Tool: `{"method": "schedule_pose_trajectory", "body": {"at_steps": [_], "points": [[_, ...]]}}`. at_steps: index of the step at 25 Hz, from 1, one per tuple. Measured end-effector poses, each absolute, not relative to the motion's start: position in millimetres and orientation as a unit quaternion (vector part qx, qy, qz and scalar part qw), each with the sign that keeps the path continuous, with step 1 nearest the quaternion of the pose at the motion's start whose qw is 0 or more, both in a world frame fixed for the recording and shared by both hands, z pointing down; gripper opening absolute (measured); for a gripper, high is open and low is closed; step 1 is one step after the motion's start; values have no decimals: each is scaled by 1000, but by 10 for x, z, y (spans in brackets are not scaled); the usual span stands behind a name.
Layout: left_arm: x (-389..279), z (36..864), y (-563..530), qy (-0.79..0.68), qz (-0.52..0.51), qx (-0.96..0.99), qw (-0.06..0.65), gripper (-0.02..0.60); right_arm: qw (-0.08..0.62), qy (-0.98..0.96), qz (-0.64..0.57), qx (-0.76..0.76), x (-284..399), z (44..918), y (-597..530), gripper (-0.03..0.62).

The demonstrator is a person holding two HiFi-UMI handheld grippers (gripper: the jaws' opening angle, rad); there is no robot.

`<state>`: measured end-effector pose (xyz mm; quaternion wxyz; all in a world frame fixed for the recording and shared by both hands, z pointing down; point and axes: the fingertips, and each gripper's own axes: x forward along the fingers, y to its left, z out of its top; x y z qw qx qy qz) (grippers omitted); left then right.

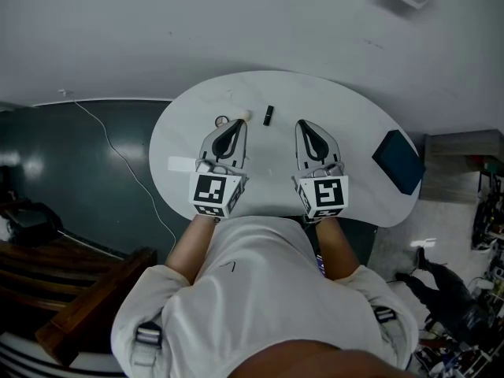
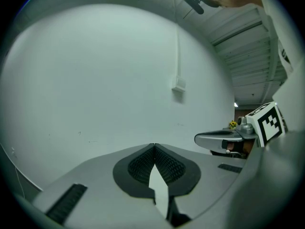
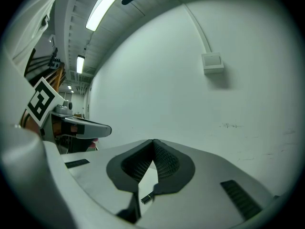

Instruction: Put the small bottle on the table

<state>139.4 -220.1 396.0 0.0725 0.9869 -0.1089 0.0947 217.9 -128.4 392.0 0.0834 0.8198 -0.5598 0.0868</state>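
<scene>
Both grippers hover side by side over a white oval table [image 1: 354, 124], pointing away from the person. My left gripper [image 1: 236, 124] is shut with nothing between its fingertips; its jaws meet at the tip [image 2: 154, 147]. My right gripper [image 1: 305, 124] is also shut and empty [image 3: 153, 143]. Just beyond the left tip lies a small pale object [image 1: 246, 115], too small to tell whether it is the bottle. A short black item [image 1: 268, 115] lies between the two tips, and it shows through the right jaws' lower gap [image 3: 148, 198].
A small ring-like thing [image 1: 221, 121] lies left of the left gripper. A white slip [image 1: 181, 164] sits at the table's left side, and a dark blue flat object [image 1: 399, 161] at its right edge. A white wall stands behind, a dark floor to the left.
</scene>
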Motion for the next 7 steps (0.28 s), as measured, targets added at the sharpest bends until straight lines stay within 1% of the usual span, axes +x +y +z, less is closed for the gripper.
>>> {"method": "schedule_pose_trajectory", "body": {"at_steps": [7], "points": [[1359,3971,-2243,-115,94,986,75,12,86,-562,84,819,2151,3913,-1307,-3]]}}
